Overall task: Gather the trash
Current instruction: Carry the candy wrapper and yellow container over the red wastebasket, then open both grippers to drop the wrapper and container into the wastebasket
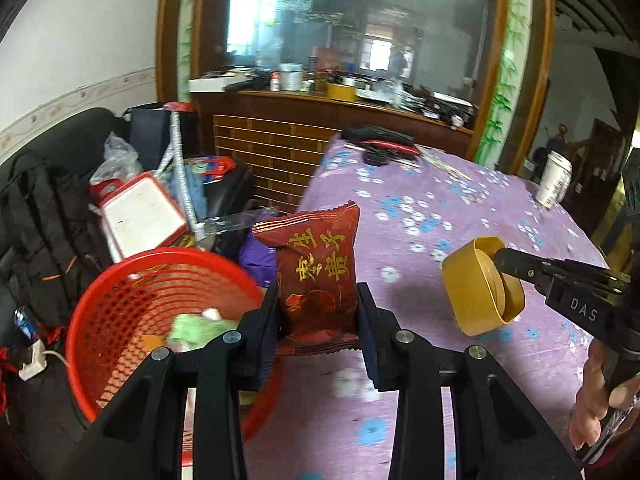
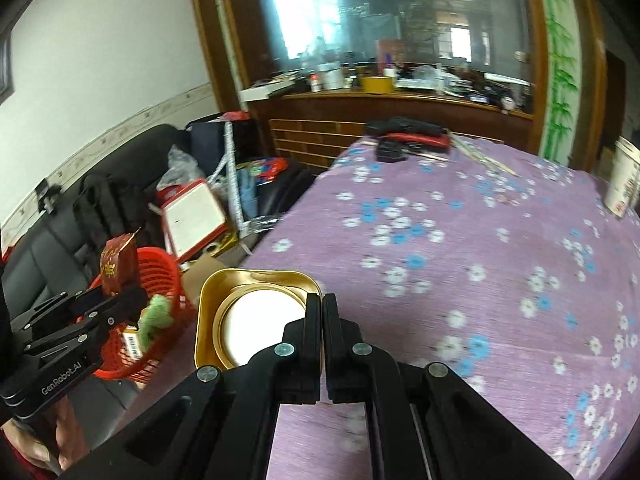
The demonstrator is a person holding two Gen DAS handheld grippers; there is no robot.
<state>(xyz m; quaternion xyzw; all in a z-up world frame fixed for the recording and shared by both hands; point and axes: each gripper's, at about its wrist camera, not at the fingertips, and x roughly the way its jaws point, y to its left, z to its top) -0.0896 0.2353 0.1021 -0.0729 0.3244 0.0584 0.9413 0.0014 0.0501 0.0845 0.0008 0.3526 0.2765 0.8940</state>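
Snack packet and gold tray carried at the table's edge

The left gripper [image 1: 318, 304] pinches a dark red snack packet [image 1: 316, 272] with gold Chinese characters, beside the red basket [image 1: 132, 304]; the right gripper [image 2: 322, 308], marked "DAS", clamps a gold tray [image 2: 256, 316] by its rim above the floral tablecloth [image 2: 460, 248].

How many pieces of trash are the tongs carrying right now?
2. A red snack wrapper sits clamped in the left tongs, near the red basket. A gold tray is pinched by its rim in the right tongs, above the table's edge.
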